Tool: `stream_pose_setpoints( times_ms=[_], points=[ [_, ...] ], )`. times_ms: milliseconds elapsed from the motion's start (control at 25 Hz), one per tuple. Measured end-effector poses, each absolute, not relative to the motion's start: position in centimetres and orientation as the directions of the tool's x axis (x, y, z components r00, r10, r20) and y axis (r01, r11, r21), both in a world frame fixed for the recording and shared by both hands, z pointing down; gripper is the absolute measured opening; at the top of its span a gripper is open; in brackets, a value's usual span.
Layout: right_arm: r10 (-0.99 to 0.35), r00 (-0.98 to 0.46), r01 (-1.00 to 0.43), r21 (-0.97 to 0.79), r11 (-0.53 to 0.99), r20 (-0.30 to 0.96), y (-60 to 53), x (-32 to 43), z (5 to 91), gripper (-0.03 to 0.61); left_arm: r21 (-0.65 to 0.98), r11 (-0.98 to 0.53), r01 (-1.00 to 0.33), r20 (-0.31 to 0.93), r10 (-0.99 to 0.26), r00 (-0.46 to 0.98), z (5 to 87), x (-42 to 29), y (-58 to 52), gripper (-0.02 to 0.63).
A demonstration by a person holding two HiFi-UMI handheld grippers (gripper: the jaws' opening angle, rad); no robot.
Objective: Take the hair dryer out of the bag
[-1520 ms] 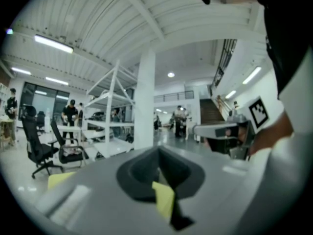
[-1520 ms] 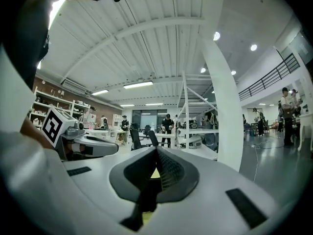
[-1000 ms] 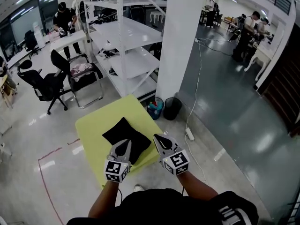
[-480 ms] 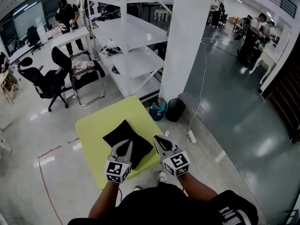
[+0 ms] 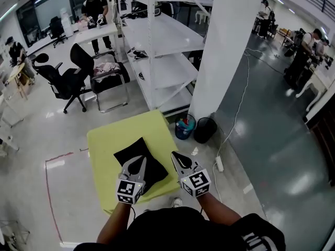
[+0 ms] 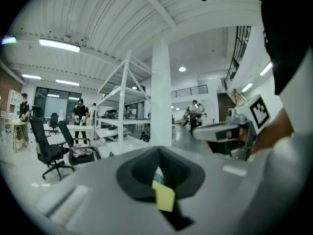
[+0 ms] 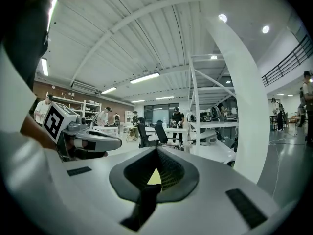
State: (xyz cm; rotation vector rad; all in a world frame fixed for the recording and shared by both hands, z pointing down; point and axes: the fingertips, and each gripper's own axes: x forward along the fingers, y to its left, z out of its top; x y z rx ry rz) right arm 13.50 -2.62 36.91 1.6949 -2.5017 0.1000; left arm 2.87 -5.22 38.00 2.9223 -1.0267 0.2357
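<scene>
The room has swung round me in the past second. The white shelving (image 5: 157,41) and the pillar (image 5: 230,46) have drifted off to the right in the head view, and the yellow-green surface (image 5: 112,140) now lies squarer in front of me and a touch nearer. I have been closing in on it with both arms carried along. The black bag (image 5: 153,163) lies in the middle of that surface where it lay before, and it looks undisturbed.

My left tongs (image 5: 138,162) are pinched fully shut on nothing, and their tip shows over the bag's near side (whether it touches the cloth I cannot tell from above). My right tongs (image 5: 176,157) are just as tightly closed and empty, with their tip just beside the bag's right corner.

I see no hair dryer anywhere, so I take it to be inside the bag. This has only been the approach: nothing is gripped and the bag is not yet opened. I would need to part the tongs before I can take hold of the bag.
</scene>
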Motion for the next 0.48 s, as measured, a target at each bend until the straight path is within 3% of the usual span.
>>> stream_pose_setpoints(
  times_ms=[480],
  points=[
    [-0.815,-0.551,-0.834,-0.139,0.534,0.181,-5.4,13.7,41.5,0.006,0.0,-0.635,-0.773,0.272,-0.744,0.611,43.0,1.6,-4.7,0.006]
  ],
)
